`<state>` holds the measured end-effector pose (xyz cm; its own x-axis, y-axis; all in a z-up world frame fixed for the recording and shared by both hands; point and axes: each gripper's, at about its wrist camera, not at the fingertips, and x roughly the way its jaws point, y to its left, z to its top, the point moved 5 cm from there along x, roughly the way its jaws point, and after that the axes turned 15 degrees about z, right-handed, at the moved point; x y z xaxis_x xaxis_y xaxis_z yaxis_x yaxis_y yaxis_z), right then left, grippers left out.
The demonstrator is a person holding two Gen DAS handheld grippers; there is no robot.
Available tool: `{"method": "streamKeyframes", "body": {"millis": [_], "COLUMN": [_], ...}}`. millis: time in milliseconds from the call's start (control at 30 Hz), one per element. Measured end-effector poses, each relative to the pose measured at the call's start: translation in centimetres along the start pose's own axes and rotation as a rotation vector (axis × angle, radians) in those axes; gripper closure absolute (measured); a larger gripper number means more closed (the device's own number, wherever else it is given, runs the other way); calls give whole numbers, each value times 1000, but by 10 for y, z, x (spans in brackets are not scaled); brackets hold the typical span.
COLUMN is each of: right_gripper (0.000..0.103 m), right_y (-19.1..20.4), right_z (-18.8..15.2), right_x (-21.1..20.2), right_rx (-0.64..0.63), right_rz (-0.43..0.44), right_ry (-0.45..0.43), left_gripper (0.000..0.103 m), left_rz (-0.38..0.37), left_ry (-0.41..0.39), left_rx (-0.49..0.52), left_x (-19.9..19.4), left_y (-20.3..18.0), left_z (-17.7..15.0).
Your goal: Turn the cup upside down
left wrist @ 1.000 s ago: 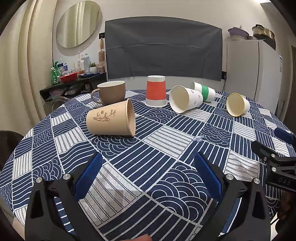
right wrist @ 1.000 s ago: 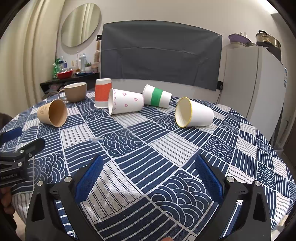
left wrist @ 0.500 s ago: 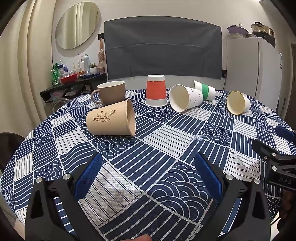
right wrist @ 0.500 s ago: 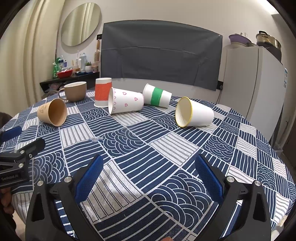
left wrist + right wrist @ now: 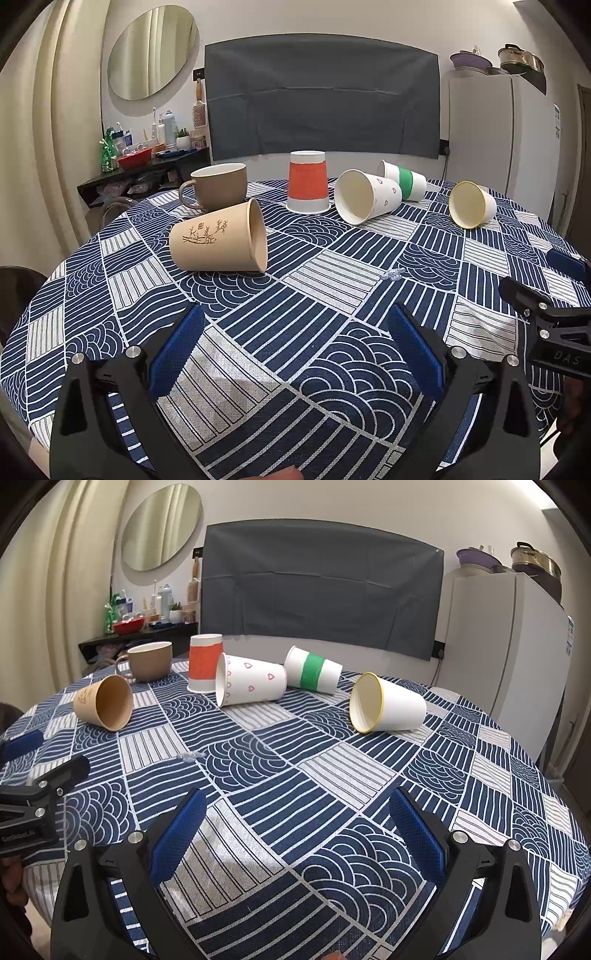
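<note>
Several cups are on a round table with a blue patterned cloth (image 5: pixel 332 280). A tan cup (image 5: pixel 218 238) (image 5: pixel 105 703) lies on its side at the left. An orange cup (image 5: pixel 307 186) (image 5: pixel 204 662) stands upside down at the back. A white cup with hearts (image 5: pixel 365 195) (image 5: pixel 251 685), a green-banded cup (image 5: pixel 404 181) (image 5: pixel 314 674) and a yellow-rimmed cup (image 5: pixel 471 205) (image 5: pixel 386 703) lie on their sides. My left gripper (image 5: pixel 295 350) and right gripper (image 5: pixel 295 830) are open and empty, low over the near part of the table.
A brown mug (image 5: pixel 218 184) (image 5: pixel 149 661) stands upright at the back left. A small clear scrap (image 5: pixel 393 274) lies mid-table. A grey-draped panel (image 5: pixel 321 96), a white fridge (image 5: pixel 506 646) and a cluttered side shelf (image 5: pixel 144 166) lie beyond the table.
</note>
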<state>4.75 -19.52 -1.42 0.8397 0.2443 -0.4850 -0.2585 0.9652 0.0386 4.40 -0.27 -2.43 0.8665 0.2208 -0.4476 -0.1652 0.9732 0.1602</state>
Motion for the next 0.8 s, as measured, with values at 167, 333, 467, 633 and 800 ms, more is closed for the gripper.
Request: {"method": "streamKeyframes", "body": {"millis": [167, 333, 467, 633, 800], "right_gripper": [8, 8, 8, 8, 8], "right_y": [0, -1, -1, -1, -1], "right_z": [0, 1, 1, 1, 0], "right_x": [1, 1, 3, 4, 4], "right_rx": [0, 0, -1, -2, 4], "right_rz": [-1, -5, -7, -17, -27], "right_ry": [4, 7, 13, 20, 25], "left_gripper": [6, 6, 6, 6, 6], "left_rz": [-7, -8, -9, -7, -5], "left_ry": [4, 4, 5, 2, -6], "left_rx": [-14, -15, -15, -14, -11], "left_x": [0, 0, 0, 0, -1], "left_y": [1, 2, 1, 1, 1], "left_z": [0, 0, -1, 0, 0]}}
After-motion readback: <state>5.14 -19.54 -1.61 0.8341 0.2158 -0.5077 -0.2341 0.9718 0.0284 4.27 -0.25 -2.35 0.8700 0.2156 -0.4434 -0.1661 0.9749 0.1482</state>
